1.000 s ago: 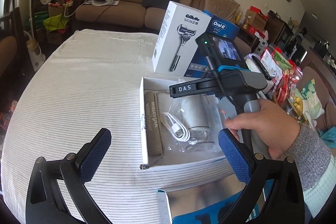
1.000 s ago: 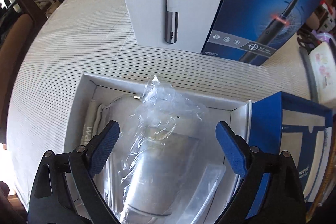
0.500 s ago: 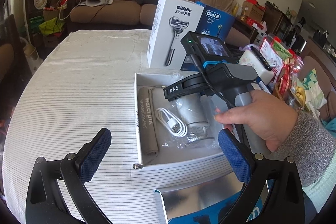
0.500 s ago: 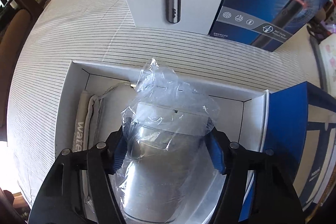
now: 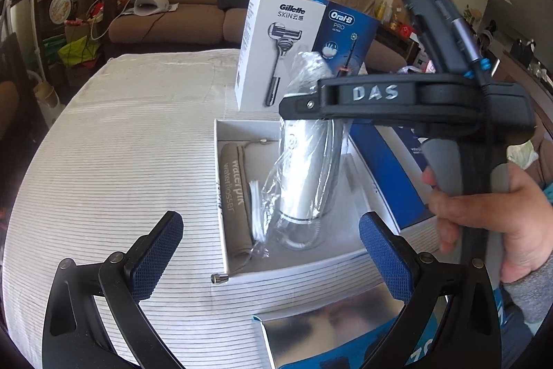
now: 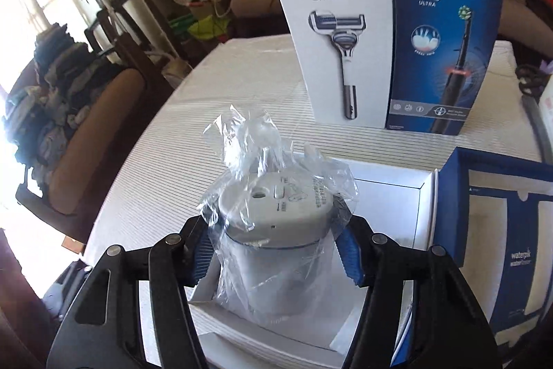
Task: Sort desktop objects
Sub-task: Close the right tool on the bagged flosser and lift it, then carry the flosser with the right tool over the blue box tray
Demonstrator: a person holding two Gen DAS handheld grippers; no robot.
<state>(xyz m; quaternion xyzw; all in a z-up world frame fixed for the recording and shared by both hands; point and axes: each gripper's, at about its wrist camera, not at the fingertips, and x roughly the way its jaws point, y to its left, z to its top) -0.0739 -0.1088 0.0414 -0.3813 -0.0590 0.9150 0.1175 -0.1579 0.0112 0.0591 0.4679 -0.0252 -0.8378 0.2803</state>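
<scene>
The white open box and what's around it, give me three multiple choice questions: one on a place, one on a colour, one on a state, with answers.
1. Where does the Gillette box stand?
A. Inside the white open box
B. Upright on the table, touching the Oral-B box's left side
C. Flat on the sofa

2. What colour is the Oral-B box?
A. Red
B. Green
C. Dark blue

3. What is the state of the plastic-wrapped white device?
A. Clamped in the right gripper, lifted over the white open box
B. Lying flat beside the cable
C. Held by the left gripper

Answers: 1 B, both stand edge to edge behind the white open box. 2 C, its printed front is blue. 3 A, both pads press on its wrap.
</scene>
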